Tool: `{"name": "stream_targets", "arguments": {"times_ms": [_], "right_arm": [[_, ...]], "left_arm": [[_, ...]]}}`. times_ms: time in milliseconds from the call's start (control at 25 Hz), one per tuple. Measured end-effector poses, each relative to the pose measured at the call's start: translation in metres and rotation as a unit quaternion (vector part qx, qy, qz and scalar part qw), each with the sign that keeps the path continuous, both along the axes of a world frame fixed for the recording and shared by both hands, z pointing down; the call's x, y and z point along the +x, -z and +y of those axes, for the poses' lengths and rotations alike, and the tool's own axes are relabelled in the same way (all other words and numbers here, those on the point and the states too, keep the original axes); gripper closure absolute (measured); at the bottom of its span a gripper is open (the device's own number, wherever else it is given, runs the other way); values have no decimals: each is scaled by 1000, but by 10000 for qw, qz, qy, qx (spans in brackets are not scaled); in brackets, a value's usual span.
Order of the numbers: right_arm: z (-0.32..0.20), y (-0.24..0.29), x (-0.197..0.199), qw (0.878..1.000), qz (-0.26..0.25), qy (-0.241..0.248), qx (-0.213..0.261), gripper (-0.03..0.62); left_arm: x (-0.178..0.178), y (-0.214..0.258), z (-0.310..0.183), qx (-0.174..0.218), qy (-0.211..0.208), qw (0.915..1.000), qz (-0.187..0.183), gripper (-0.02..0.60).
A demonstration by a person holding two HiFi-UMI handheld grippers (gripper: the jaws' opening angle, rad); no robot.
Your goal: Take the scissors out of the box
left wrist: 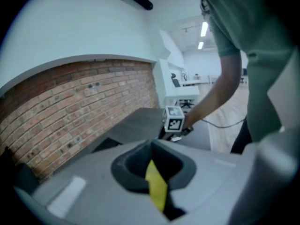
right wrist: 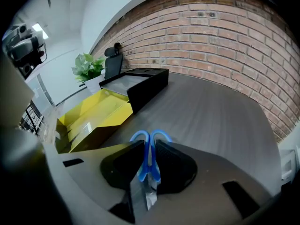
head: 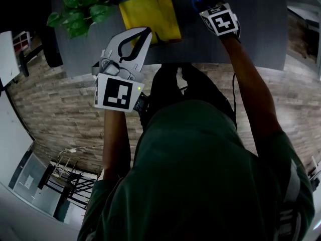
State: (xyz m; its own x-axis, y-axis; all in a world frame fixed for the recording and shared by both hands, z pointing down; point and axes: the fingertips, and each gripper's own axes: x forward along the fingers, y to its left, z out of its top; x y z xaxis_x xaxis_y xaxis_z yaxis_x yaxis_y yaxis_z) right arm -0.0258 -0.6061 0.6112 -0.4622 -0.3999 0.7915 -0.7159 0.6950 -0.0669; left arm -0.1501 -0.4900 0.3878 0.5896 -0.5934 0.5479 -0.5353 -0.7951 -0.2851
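Right gripper view shows the right gripper (right wrist: 149,149) clenched on the blue-handled scissors (right wrist: 140,137), held over the dark grey worktop (right wrist: 211,111) beside the open yellow cardboard box (right wrist: 93,114), whose yellow edge the left gripper (left wrist: 152,149) pinches.

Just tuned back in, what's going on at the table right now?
The right gripper is shut on the blue-handled scissors, over the dark table and clear of the open yellow box. The left gripper is shut on a yellow strip, seemingly that box's edge, at its near side. So the scissors look already out of the box but are not yet set down.
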Motion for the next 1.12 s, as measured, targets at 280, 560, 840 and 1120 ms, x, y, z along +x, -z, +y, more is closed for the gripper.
{"name": "stream_targets", "arguments": {"times_ms": [280,560,840,1120], "right_arm": [[-1,-10,5,9999,129,-2,-113,520],[0,-14,-3,9997,5,97,-217,519],[1,-18,0,9992,258,193,-235,517],[-2,11,0,9995,226,229,69,517]], "left_arm": [[2,0,-4,-22,-26,10000,-3,581],[1,2,-7,11,-22,10000,-13,581],[-2,10,-6,103,20,9999,-32,581],[-4,27,0,298,87,9995,-46,581]]}}
